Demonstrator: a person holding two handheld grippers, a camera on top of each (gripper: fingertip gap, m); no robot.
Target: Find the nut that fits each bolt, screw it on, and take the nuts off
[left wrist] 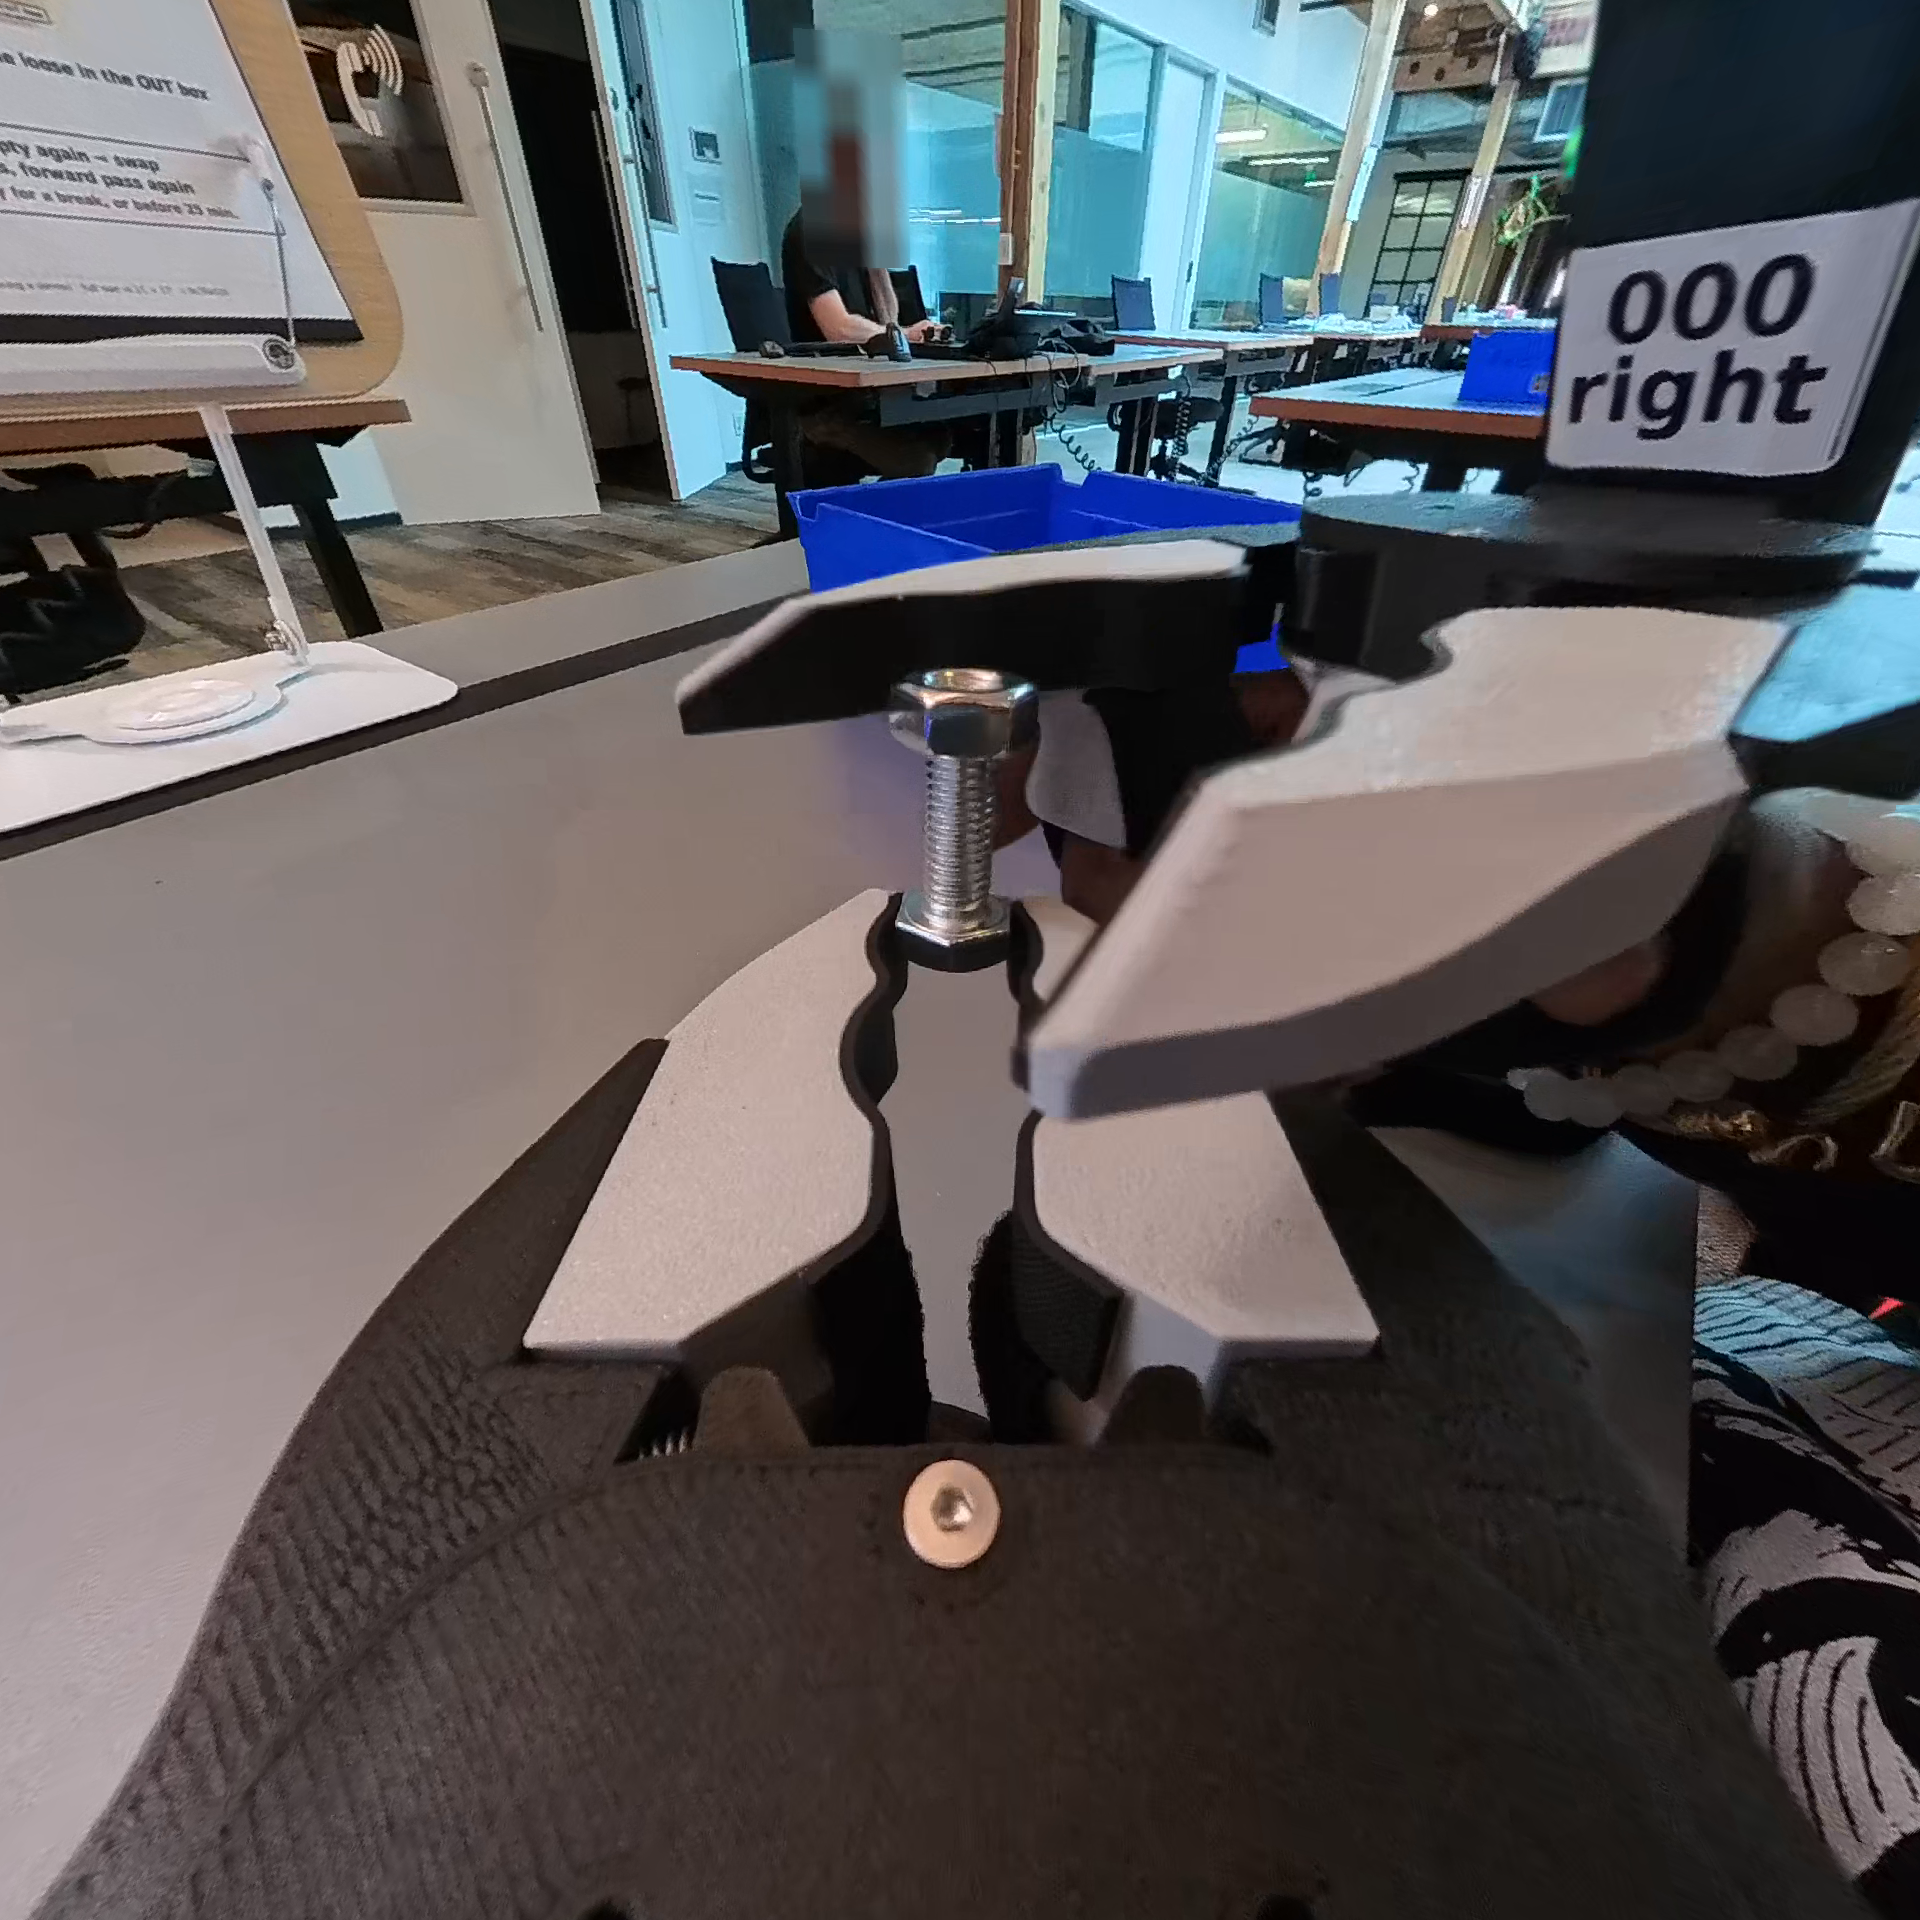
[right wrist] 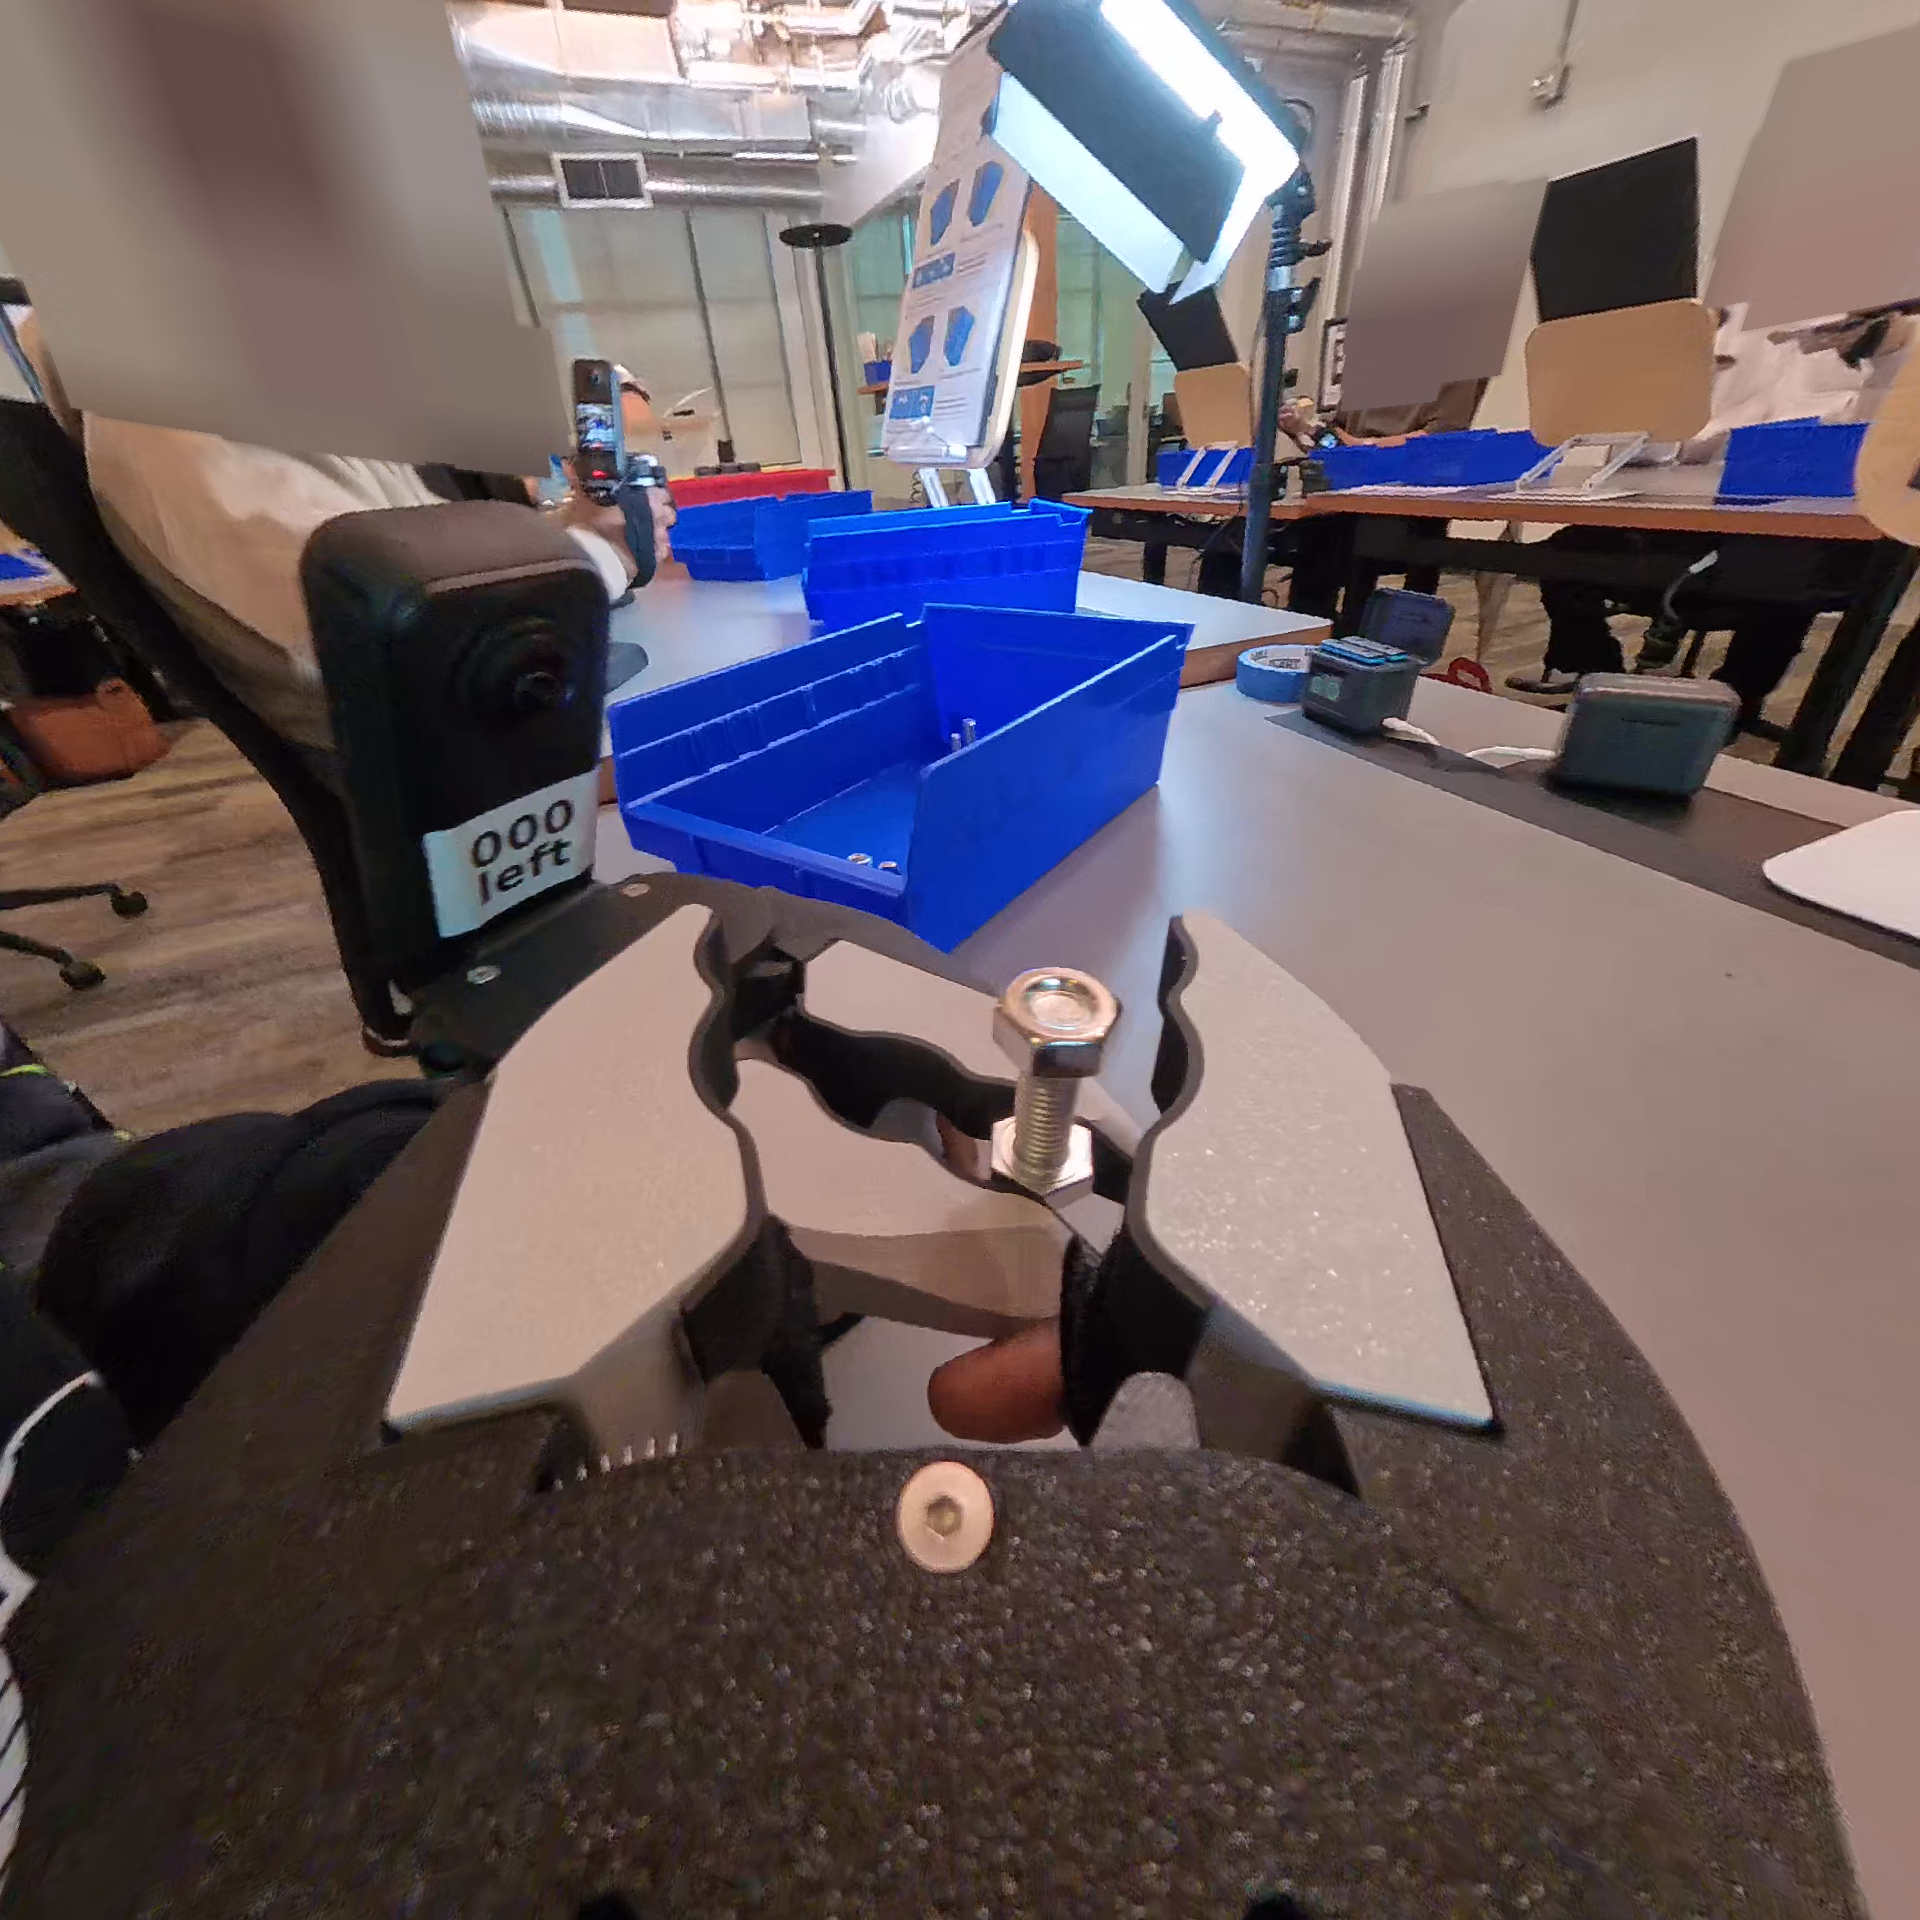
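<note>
- My left jaws (left wrist: 956, 940) squeeze the flat head of the shiny bolt (left wrist: 961, 821), so it stands straight up.
- A nut (left wrist: 964, 710) sits on the bolt's top.
- My right jaws (right wrist: 940, 1023) are wide open around the nut, not touching.
- The blue bin (right wrist: 1039, 790) sits on the counter (right wrist: 1455, 987) past them.

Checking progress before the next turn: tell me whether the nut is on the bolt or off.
On. The nut sits threaded at the top end of the upright bolt.
</note>
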